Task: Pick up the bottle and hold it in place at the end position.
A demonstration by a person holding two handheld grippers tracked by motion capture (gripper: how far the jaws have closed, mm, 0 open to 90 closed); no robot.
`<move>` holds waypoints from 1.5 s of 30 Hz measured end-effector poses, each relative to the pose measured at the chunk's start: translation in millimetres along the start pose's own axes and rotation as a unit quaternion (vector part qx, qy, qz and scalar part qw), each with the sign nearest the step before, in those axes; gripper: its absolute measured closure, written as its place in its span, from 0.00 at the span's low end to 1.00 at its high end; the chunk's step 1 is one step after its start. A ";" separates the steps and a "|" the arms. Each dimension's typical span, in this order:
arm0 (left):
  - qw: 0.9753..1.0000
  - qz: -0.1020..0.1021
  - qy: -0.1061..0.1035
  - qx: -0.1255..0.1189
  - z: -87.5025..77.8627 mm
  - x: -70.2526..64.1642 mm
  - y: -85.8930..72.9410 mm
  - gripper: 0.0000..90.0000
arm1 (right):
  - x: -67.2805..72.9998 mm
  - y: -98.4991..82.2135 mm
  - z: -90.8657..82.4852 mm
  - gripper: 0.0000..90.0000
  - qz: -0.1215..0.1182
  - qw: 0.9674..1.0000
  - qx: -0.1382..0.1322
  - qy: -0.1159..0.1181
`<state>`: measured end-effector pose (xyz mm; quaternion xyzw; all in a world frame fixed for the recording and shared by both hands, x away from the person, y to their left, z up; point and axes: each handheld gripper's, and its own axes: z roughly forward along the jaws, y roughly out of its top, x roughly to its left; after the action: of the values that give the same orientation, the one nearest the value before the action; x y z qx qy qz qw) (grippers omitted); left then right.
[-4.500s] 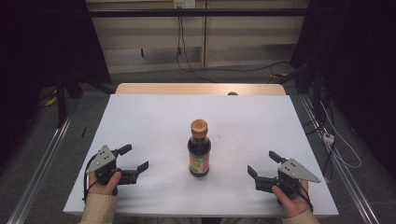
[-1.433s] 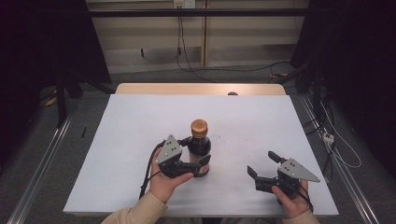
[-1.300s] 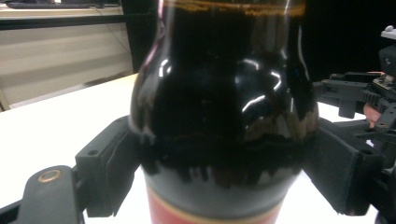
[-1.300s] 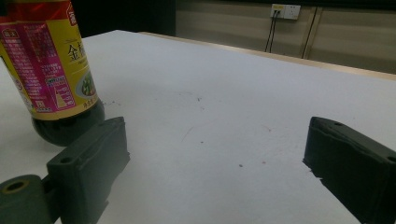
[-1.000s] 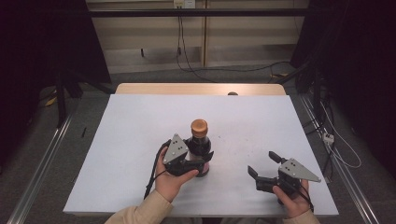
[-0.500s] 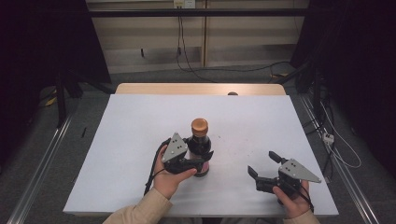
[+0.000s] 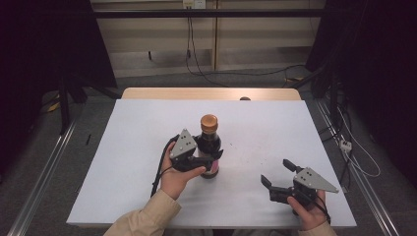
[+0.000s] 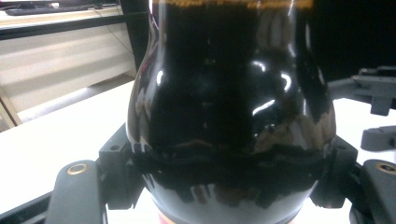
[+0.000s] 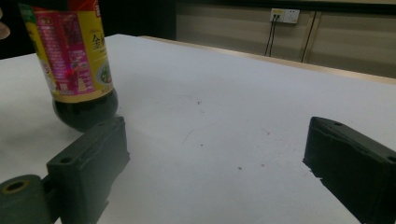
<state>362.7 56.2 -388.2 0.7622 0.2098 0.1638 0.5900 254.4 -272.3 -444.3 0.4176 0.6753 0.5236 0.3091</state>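
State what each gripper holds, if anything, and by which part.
The left gripper is shut on the dark sauce bottle, clamping its rounded body below the neck. The right gripper is open and holds nothing.

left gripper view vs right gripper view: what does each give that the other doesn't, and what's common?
Left gripper view alone: the left gripper with its jaws clamped on the bulging dark glass of the bottle, seen close up.

Right gripper view alone: the bottle's red and yellow label, its rounded base near the white table, the right gripper with jaws wide apart and nothing between them, and a wall socket at the back.

Both: the same dark bottle and the white table.
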 end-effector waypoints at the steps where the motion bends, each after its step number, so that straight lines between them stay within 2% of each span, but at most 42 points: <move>1: 1.000 -0.001 0.000 -0.002 3.4 2.9 2.4 0.30 | 0.1 0.1 -0.1 0.06 -0.001 1.000 0.000 0.000; 5: 1.000 0.003 -0.002 -0.004 6.9 7.1 5.4 0.30 | -1.2 0.3 -1.3 0.06 0.000 1.000 -0.002 -0.003; 7: 1.000 -0.002 -0.001 -0.002 8.5 8.2 7.4 0.30 | -1.7 0.1 -1.4 0.06 0.000 1.000 -0.002 -0.005; 15: 1.000 0.009 -0.011 -0.003 14.1 14.0 11.8 0.30 | -0.6 0.3 -2.0 0.06 -0.001 1.000 -0.004 -0.002; 28: 1.000 0.011 -0.006 0.011 25.7 26.8 10.0 0.30 | 0.3 1.0 -2.6 0.06 -0.006 1.000 -0.006 0.002; 33: 1.000 0.006 -0.001 0.009 29.9 30.8 10.2 0.30 | -0.1 0.9 -2.8 0.06 -0.005 1.000 -0.005 0.003; 35: 1.000 0.011 0.003 0.011 31.1 33.6 11.1 0.30 | -0.5 0.7 -2.8 0.06 -0.005 1.000 -0.005 0.002; 43: 1.000 0.008 0.008 0.007 35.3 42.6 12.6 0.30 | -0.7 0.7 -2.6 0.06 -0.002 1.000 -0.002 0.000; 45: 1.000 0.013 0.009 0.011 36.8 44.4 12.7 0.30 | -1.1 0.9 -2.9 0.06 -0.001 1.000 -0.003 0.001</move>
<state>420.8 45.6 -385.0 0.7699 0.2073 0.1758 0.5774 252.7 -274.5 -442.7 0.4152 0.6743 0.5259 0.3104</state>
